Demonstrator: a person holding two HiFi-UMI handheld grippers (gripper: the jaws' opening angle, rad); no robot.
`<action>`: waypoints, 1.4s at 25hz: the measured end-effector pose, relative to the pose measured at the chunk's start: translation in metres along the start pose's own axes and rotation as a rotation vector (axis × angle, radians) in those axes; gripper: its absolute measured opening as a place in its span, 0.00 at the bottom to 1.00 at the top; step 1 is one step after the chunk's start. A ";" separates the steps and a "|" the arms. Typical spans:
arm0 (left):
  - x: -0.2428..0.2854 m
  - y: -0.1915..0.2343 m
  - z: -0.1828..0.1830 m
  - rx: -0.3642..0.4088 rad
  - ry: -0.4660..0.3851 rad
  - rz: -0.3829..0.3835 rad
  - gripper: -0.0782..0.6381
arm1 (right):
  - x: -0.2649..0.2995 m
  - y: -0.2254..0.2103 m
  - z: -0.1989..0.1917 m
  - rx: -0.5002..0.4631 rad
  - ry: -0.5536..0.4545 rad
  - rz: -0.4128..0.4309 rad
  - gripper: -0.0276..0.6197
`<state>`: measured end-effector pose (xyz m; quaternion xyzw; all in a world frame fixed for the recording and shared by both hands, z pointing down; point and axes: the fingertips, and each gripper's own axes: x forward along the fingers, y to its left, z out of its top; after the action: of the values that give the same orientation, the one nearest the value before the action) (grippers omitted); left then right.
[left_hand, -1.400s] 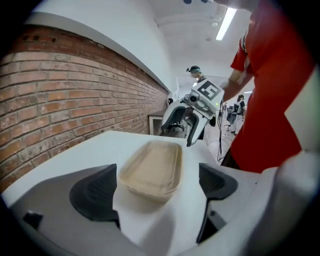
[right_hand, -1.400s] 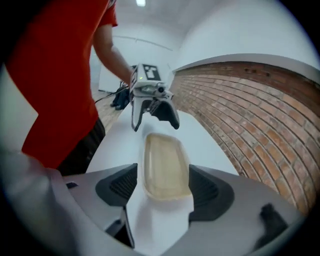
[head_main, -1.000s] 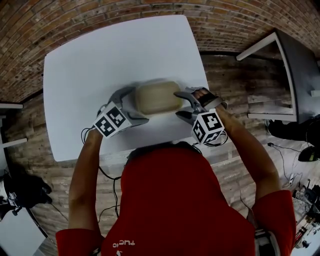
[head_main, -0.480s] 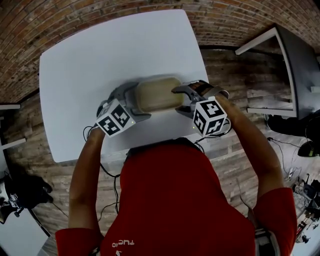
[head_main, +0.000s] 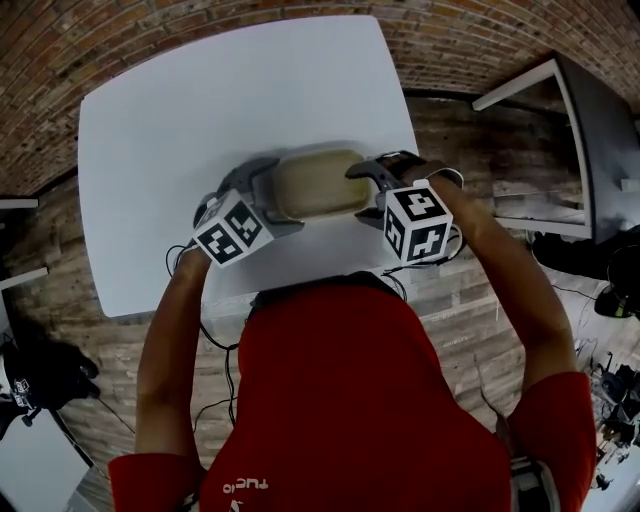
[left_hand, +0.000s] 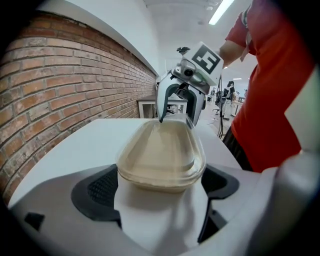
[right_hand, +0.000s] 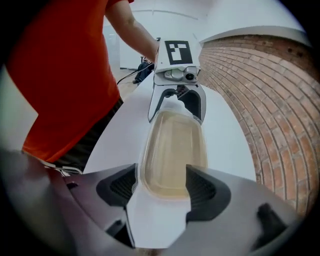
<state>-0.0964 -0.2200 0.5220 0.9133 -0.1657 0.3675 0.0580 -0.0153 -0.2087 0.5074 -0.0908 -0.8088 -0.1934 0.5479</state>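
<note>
Both claws are clenched on the same thing. The left gripper (left_hand: 159, 176) has its jaws closed on one short end of a container (head_main: 315, 182), and the right gripper (right_hand: 161, 182) pinches the opposite short end, so the two face each other along its length.

Biggest thing in sight is the brick wall (left_hand: 60, 90) beside the far edge of the white tabletop (head_main: 180, 110). The container sits over the near right part of that tabletop, closer to the near edge than the far one, with its long sides roughly parallel to that edge. I can't tell whether its base rests on the surface or hangs just clear of it.

It is a shallow, oblong, tan tub with rounded corners, under what looks like a clear lid (left_hand: 162, 145).

I'd judge it light and thin-walled – the sort that flexes or buckles if squeezed hard, with a smooth skin that could slip through the pads. Taking it at both short ends, low on the walls under the lip, seems right to me – a moderate pinch, both ends kept level.
</note>
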 end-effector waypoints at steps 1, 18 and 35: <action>0.000 0.000 -0.001 -0.008 -0.002 0.000 0.84 | 0.001 -0.001 0.002 -0.006 -0.002 -0.038 0.50; 0.007 -0.001 -0.004 0.029 0.012 0.031 0.84 | 0.031 -0.003 0.049 0.001 -0.074 -0.218 0.49; 0.011 0.005 -0.003 -0.010 -0.013 0.082 0.81 | 0.014 -0.010 0.057 0.068 -0.091 -0.056 0.45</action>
<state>-0.0932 -0.2267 0.5318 0.9079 -0.2053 0.3626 0.0465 -0.0724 -0.1954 0.4997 -0.0582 -0.8411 -0.1768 0.5079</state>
